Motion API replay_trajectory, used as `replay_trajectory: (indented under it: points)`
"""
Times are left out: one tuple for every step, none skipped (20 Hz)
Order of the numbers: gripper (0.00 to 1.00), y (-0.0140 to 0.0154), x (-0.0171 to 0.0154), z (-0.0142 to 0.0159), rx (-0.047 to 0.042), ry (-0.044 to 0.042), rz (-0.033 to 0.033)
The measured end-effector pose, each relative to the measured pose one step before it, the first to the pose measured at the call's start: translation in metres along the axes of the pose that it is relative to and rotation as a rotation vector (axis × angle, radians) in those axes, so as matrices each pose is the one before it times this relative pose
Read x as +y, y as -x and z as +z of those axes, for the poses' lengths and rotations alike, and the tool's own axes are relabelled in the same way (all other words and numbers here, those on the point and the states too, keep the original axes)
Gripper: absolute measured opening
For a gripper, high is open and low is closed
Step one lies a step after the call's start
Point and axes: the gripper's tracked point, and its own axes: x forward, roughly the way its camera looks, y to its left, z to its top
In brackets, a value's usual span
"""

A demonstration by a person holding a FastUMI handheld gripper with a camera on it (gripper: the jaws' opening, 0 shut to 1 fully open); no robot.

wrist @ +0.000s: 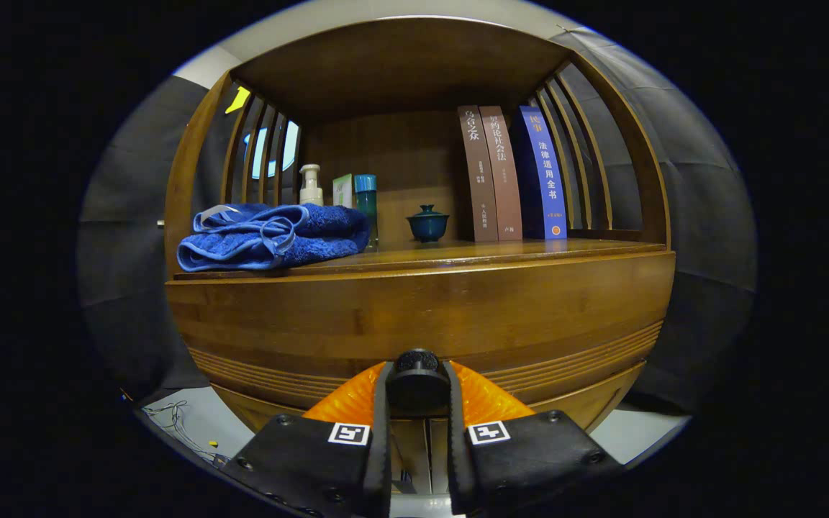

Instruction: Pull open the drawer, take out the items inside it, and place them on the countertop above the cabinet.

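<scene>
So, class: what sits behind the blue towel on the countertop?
Behind the towel stand a pump bottle, a pale box and a teal bottle. The towel covers their lower parts. The gripper is shut on the black drawer knob.

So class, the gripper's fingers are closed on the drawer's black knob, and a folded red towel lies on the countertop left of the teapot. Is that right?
One detail is wrong: the towel is blue, not red, as the gripper view shows. The gripper does clamp the black knob, and the towel lies on the countertop left of the teapot.
</scene>
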Motion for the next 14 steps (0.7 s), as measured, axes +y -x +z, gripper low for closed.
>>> replay_trajectory:
  points:
    - [0.35,0.0011,0.00135,-0.00017,0.00528,0.00767,-0.00003]
    - [0.35,0.00085,-0.00046,-0.00077,0.01146,0.01147,-0.00224]
    - [0.35,0.00204,-0.00067,0.00004,0.00325,0.00517,-0.00269]
    - [0.35,0.00341,0.00026,-0.00022,0.00194,0.00296,-0.00248]
    - [0.35,0.0064,-0.00121,-0.00087,-0.00102,0.00956,-0.00558]
    - [0.35,0.00833,-0.00141,-0.0005,-0.00117,0.01433,-0.00659]
    - [0.35,0.00895,-0.00139,-0.00131,0.00001,0.01026,-0.00431]
    - [0.35,0.00849,-0.00035,-0.00046,-0.00056,0.00225,-0.00029]
    - [0.35,0.00797,0.00015,-0.00145,0.00298,-0.00175,0.00095]
    - [0.35,0.00893,-0.00075,-0.00137,0.00359,-0.00019,0.00194]
    - [0.35,0.00823,-0.00026,-0.00108,0.00297,-0.00257,0.00229]
    - [0.35,0.0089,-0.0001,-0.0013,0.00414,-0.00241,0.00273]
    - [0.35,0.00845,-0.00044,-0.00105,0.00306,-0.00228,0.00202]
    - [0.35,0.00897,-0.00005,-0.0015,0.00257,0.00289,0.00113]
